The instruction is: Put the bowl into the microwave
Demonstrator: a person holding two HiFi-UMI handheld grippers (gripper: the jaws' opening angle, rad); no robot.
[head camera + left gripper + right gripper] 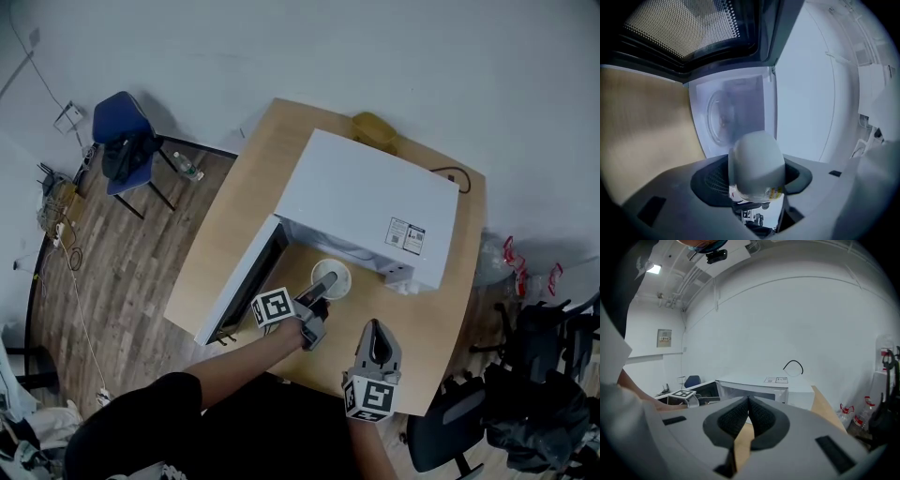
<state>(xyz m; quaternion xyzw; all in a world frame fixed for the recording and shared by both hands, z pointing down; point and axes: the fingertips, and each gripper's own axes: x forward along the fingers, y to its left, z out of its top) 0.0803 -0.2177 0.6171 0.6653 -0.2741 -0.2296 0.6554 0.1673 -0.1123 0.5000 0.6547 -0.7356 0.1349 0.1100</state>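
- Nearest, over the near edge of the wooden table [220, 253]: right gripper [375, 330], jaws pressed together with nothing between them, pointing toward the white microwave [370, 192] and touching nothing.
- A little farther and to its left, at the end of a bare forearm [239, 361] coming out of a black sleeve: left gripper [323, 287], jaws held apart and clamped on the white bowl [344, 275], one jaw lying across the open top.
- White bowl upright, mouth up, right in front of the open cavity and not yet inside; resting on the table or lifted clear of it, impossible to tell.
- To the bowl's left, microwave door [239, 286] swung wide open, its dark window with dotted mesh [679, 23] filling the top of the left gripper view.
- Straight past the bowl in that same view: pale cavity with a round glass turntable [719, 117] inside.
- Beyond, the boxy white body set diagonally on the table, with a label sticker [405, 234] on top near the right edge.
- Behind it, a black cable [452, 176] looped at the right rear corner, and a yellowish object [373, 128] at the table's far edge, too hidden to name.
- Farthest, on the wood floor: blue chair [127, 136] at upper left with dark cloth draped over it, a clear bottle [187, 168] just beside it, and black office chairs [539, 375] at right.
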